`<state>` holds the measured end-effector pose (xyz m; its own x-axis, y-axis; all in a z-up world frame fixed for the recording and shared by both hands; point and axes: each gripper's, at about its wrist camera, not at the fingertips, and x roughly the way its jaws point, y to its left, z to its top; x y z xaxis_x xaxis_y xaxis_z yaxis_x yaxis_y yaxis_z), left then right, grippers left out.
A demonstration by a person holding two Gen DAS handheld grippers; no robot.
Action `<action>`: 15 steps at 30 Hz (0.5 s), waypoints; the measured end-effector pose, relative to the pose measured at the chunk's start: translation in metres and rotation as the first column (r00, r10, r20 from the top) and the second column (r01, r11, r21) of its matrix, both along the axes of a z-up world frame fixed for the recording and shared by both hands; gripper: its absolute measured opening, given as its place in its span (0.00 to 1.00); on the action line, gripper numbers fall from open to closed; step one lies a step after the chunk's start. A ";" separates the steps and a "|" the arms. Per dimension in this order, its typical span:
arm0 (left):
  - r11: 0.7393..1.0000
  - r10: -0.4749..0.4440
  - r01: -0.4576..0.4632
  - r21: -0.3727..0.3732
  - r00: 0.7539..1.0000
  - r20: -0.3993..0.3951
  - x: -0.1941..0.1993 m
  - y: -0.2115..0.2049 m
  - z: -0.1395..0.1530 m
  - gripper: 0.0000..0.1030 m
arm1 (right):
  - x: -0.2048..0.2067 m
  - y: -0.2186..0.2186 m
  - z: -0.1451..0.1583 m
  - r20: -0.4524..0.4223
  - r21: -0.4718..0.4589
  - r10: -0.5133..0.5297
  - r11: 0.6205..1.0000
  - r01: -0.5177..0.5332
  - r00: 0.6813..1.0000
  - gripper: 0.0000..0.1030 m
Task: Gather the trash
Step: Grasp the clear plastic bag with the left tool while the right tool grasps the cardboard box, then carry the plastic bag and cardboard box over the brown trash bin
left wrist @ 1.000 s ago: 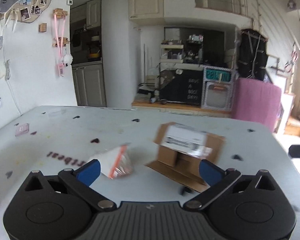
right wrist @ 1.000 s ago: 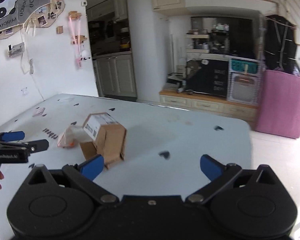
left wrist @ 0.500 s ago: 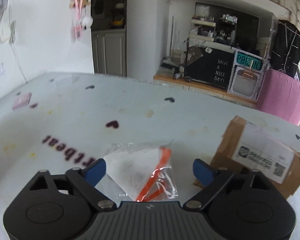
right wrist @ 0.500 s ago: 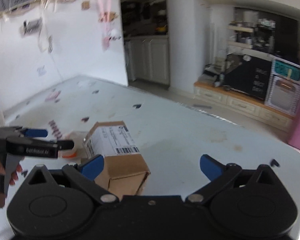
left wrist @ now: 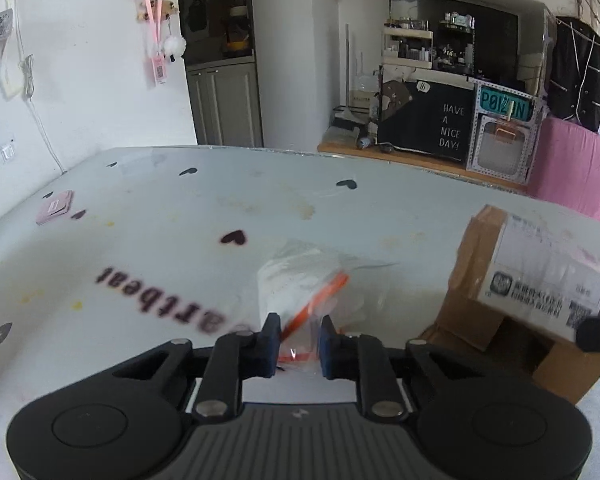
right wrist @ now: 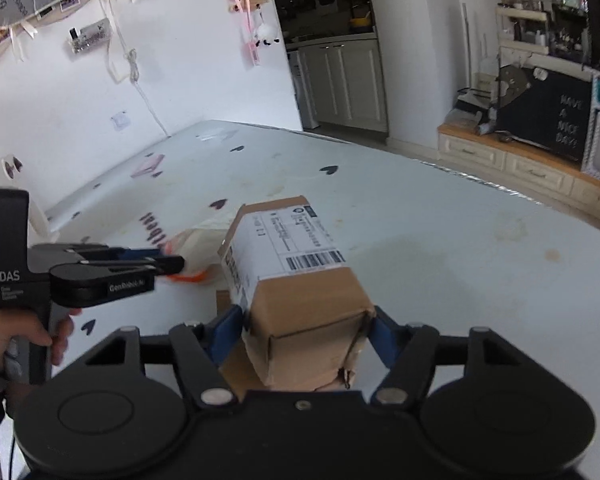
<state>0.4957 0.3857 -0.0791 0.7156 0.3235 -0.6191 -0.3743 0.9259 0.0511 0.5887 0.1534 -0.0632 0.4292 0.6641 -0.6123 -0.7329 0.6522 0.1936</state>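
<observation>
A clear plastic bag [left wrist: 300,284] with an orange zip strip lies on the white table [left wrist: 180,220]. My left gripper [left wrist: 299,344] is closing, and its blue pads pinch the bag's near edge. The right wrist view shows the same: the left gripper [right wrist: 172,264] clamps the bag [right wrist: 200,240]. Right beside the bag sits a brown cardboard box [right wrist: 296,264] with a white shipping label. My right gripper [right wrist: 304,336] is closing with the box's near end between its pads, which touch both sides. The box [left wrist: 540,280] also shows at the right of the left wrist view.
A small pink card [left wrist: 55,207] lies far left on the table, near the white wall. Beyond the table's far edge stand a black "HAVE A NICE DAY" cabinet [left wrist: 424,120] and a pink fabric-covered thing [left wrist: 572,172]. A hand [right wrist: 28,332] grips the left gripper's handle.
Both grippers moved forward and down onto the table items. The left jaws went from wide open to pinching the bag. The right jaws narrowed onto the box.
</observation>
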 end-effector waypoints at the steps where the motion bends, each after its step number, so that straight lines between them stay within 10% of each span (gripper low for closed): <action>1: 1.000 0.000 0.000 0.000 1.000 0.002 -0.002 -0.003 0.002 0.16 | -0.003 -0.002 0.001 -0.003 -0.001 -0.005 1.000 0.005 1.000 0.65; 15: 0.999 -0.048 0.049 -0.021 0.998 0.044 -0.077 -0.071 0.017 0.02 | -0.069 -0.080 0.010 0.004 0.013 -0.180 0.984 0.180 0.984 0.62</action>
